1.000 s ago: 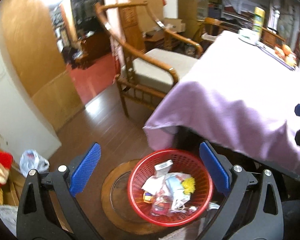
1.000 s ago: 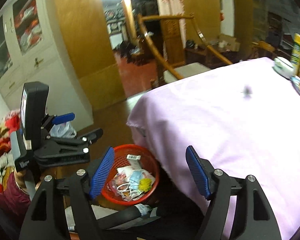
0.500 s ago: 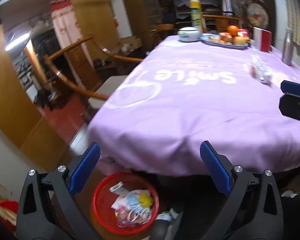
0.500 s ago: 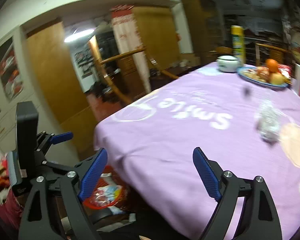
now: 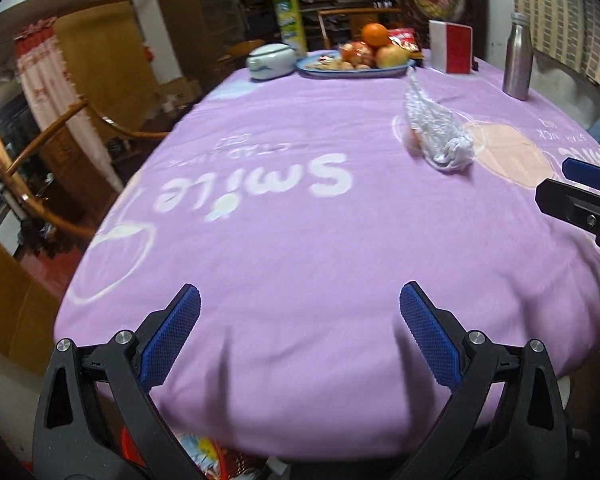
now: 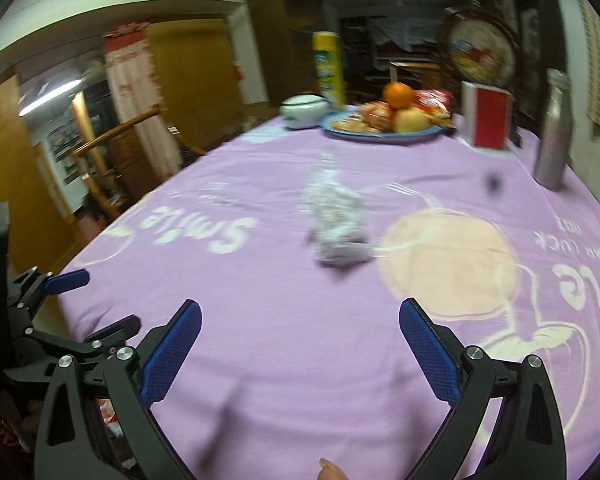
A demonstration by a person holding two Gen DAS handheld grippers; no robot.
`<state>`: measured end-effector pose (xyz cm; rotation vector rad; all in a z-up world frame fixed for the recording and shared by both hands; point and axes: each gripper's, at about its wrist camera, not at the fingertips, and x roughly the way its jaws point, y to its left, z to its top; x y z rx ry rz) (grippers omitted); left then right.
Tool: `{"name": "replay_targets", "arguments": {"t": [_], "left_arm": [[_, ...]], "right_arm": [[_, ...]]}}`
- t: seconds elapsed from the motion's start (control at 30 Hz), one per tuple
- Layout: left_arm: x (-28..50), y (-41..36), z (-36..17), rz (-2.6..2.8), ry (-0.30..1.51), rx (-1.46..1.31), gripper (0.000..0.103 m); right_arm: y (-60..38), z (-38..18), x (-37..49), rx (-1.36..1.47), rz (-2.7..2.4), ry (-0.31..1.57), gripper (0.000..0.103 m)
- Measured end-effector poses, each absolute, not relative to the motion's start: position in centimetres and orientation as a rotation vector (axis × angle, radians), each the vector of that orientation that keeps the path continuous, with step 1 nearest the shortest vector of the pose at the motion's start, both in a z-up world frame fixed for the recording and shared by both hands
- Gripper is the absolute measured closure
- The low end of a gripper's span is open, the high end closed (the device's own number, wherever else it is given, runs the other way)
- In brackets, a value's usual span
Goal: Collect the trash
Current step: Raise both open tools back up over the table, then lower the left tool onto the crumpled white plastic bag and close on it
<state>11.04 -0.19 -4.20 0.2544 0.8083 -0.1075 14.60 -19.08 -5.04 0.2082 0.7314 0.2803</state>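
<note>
Nearest, under the table's edge, the red basket (image 5: 220, 456) is showing only a sliver, already holding wrappers and scraps, so part of the collecting looks done. Just above it, the left gripper (image 5: 300, 336) is standing wide with nothing between its blue pads. The right gripper (image 6: 300, 348) is opening its jaws over the purple tablecloth (image 6: 284, 360), also empty. Farther out, near the middle of the table, a crumpled clear plastic wrapper (image 6: 336, 224) is lying untouched, seemingly the next piece of trash. Beyond it, the fruit plate (image 6: 384, 130), red box (image 6: 488, 120) and metal bottle (image 6: 554, 132) are standing at the far side.
</note>
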Motion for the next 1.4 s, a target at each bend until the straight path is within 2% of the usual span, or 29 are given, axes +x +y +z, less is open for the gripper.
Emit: {"name": "replay_targets", "arguments": {"t": [0.53,0.83,0.97,1.27,1.4], "left_arm": [[21.5,-6.5,-3.6,-0.291,0.884,0.201,0.007],[26.5,-12.3,-4.4,-0.376,0.919,0.179,0.007],[27.6,-10.6,-5.9,-0.320,0.967,0.183,0.007],[25.1,0.8,-6.0,-0.061,0.978,0.189,0.007],[23.7,1.3,-4.5,-0.101,0.942,0.141,0.007]], "right_arm": [[-24.2,-9.6,19.7,0.284,0.114,0.890,0.006],[-24.0,-9.8,19.6,0.303,0.140,0.894,0.006],[-24.4,-9.8,19.6,0.332,0.143,0.889,0.006],[-24.4,-9.6,19.3,0.335,0.153,0.873,0.006],[-24.3,-9.6,19.4,0.330,0.151,0.878,0.006]]}}
